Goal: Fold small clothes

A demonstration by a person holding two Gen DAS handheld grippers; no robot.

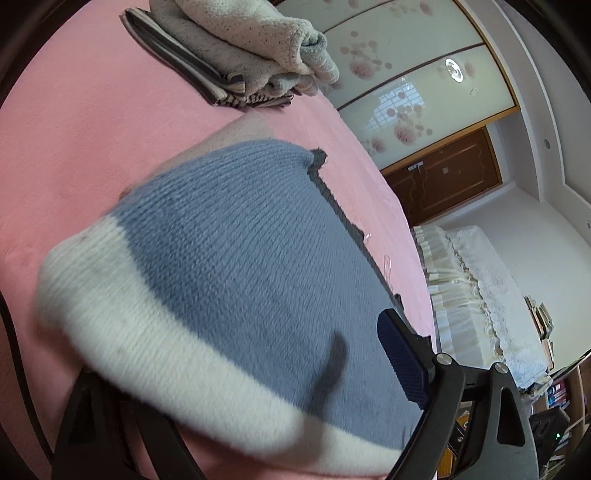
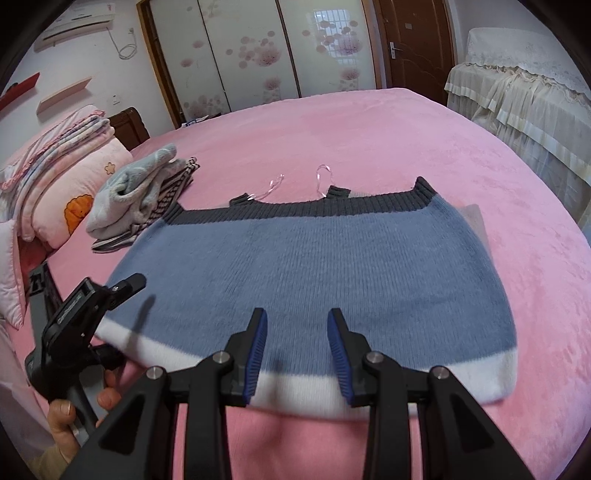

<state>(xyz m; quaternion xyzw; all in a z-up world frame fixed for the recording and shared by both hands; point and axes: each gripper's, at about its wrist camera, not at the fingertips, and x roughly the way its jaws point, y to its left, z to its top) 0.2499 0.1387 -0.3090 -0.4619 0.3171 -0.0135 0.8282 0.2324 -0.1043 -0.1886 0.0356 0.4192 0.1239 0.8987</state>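
You face a bed (image 2: 369, 140) spread with a pink cover. Beyond it stands a wardrobe (image 2: 243, 51) with flowered sliding panels, a window reflected in one. To its right you see a brown door (image 2: 413, 40), then furniture under cream lace covers (image 2: 517, 85). An air conditioner (image 2: 77, 22) hangs on the left wall.

Blue knit top (image 2: 314, 266) lies spread flat on the pink bed, white hem at six o'clock, dark grey ribbed neckline and straps at twelve, unfolded.
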